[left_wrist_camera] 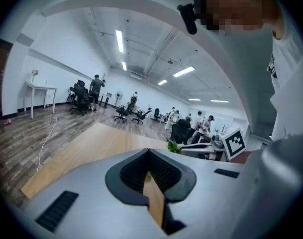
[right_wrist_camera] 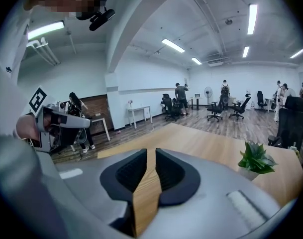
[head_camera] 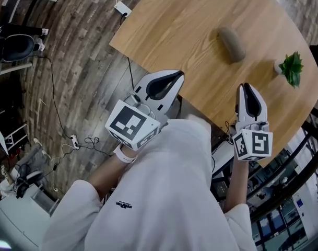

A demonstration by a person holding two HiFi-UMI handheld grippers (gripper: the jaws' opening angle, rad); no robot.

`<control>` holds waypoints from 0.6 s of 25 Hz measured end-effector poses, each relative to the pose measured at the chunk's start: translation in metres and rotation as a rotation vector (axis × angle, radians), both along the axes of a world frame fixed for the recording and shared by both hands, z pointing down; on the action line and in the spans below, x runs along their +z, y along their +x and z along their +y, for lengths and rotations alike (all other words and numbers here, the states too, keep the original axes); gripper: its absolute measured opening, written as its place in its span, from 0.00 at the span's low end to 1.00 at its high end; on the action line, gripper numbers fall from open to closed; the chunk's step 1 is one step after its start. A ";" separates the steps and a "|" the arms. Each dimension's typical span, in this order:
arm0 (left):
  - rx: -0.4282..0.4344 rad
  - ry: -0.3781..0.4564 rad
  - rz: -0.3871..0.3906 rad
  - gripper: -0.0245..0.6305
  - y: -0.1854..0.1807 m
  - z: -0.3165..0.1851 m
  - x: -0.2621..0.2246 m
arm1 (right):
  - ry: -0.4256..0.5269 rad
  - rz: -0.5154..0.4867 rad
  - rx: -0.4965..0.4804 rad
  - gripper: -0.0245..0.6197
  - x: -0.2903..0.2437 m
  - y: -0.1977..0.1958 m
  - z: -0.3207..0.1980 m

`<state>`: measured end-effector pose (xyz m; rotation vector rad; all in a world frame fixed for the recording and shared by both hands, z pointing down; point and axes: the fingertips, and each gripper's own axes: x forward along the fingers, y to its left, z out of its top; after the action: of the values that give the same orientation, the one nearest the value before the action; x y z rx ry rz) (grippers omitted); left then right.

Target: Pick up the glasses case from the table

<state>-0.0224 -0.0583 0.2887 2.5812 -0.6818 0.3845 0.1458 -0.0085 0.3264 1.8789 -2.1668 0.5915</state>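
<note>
On the light wooden table top, the grey-olive, oblong glasses case lies flat in the far right part of the surface. It is well apart from both grippers and closer to the right one. Neither gripper view shows it.

**Gripper state**
- Left gripper: the pad tips meet and nothing is between them. It is clenched and empty.
- Right gripper: the pads stand only a narrow slit apart and nothing is between them. It is released, but barely.

**Hazards (judged from this position)**
1. Insufficient opening. The slit between the right jaws looks far narrower than the case. If the jaws are not widened before the approach, the tips are likely to strike the case and push it across the table instead of straddling it.
2. Slip on closing. The case has a rounded body and rounded ends. A grip placed off-centre or near one end may squeeze it out of the pads or make it roll.
3. Collision with a neighbour. The small green plant in a white pot stands near the case, on its right, close to the table edge. A wide sweep of the right gripper could tip it.
4. Interference. If both grippers advance together, they could crowd the same object.

**Appearance of the case**
The surface is matt and uniform in colour, possibly fabric-covered. The shape is a capsule, and its long axis lies diagonally in the head view. No seam, hinge or clasp can be made out.
</note>
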 end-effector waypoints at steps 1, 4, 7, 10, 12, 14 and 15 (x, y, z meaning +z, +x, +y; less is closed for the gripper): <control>0.001 -0.004 -0.008 0.04 0.002 -0.002 0.003 | -0.007 -0.002 0.001 0.15 0.005 0.002 -0.003; 0.014 -0.021 -0.031 0.04 0.010 -0.006 0.014 | -0.037 -0.022 0.012 0.22 0.024 0.010 -0.009; 0.037 -0.033 -0.050 0.04 0.019 -0.008 0.024 | -0.051 -0.039 0.008 0.22 0.039 0.015 -0.018; 0.041 -0.055 -0.064 0.04 0.024 -0.010 0.036 | -0.070 -0.039 -0.012 0.30 0.054 0.017 -0.027; 0.043 -0.067 -0.071 0.04 0.028 -0.011 0.043 | -0.080 -0.017 -0.028 0.32 0.062 0.020 -0.032; 0.048 -0.078 -0.078 0.04 0.033 -0.014 0.049 | -0.085 0.012 -0.043 0.35 0.068 0.023 -0.038; 0.046 -0.087 -0.079 0.04 0.035 -0.016 0.051 | -0.086 0.020 -0.048 0.36 0.071 0.024 -0.041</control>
<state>0.0122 -0.0741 0.3396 2.5141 -0.6202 0.5214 0.1697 -0.0495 0.3976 1.7764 -2.1323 0.6427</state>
